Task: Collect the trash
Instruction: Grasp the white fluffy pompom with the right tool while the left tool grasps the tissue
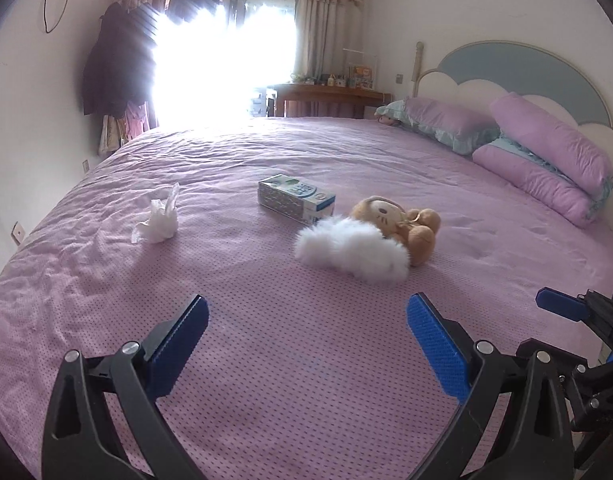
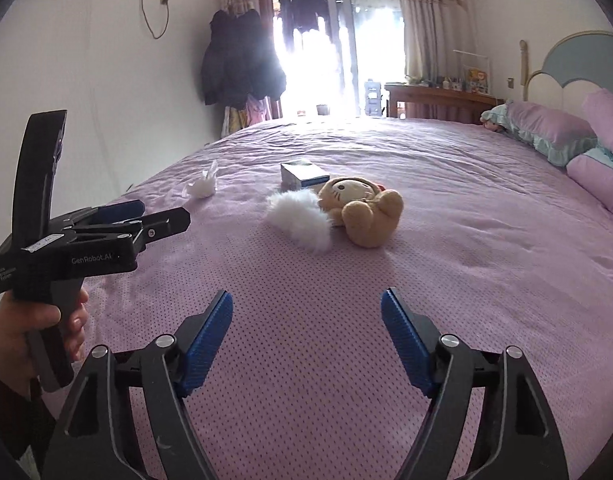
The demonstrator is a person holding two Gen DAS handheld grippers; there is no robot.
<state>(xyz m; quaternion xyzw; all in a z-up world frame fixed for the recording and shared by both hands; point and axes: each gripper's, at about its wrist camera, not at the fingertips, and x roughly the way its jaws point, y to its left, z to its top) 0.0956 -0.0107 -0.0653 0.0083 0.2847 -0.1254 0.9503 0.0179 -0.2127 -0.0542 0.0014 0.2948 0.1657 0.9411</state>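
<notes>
Both grippers over pink bed (image 1: 306, 360), nothing btwn pads: left gripper (image 1: 307, 336) jaws wide apart, right gripper (image 2: 306, 332) spread too w/ gap clear, crumpled tissue (image 1: 157, 222) lying well ahead, far-left on sheet.

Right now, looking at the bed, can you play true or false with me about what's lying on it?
1. A crumpled tissue lies alone on the pink bedsheet. True.
2. The teddy bear sits on the pillows. False: it lies mid-bed beside a white fluffy thing.
3. The left gripper holds the tissue. False: its jaws are open and empty.
4. A small box lies behind the bear. True.
</notes>
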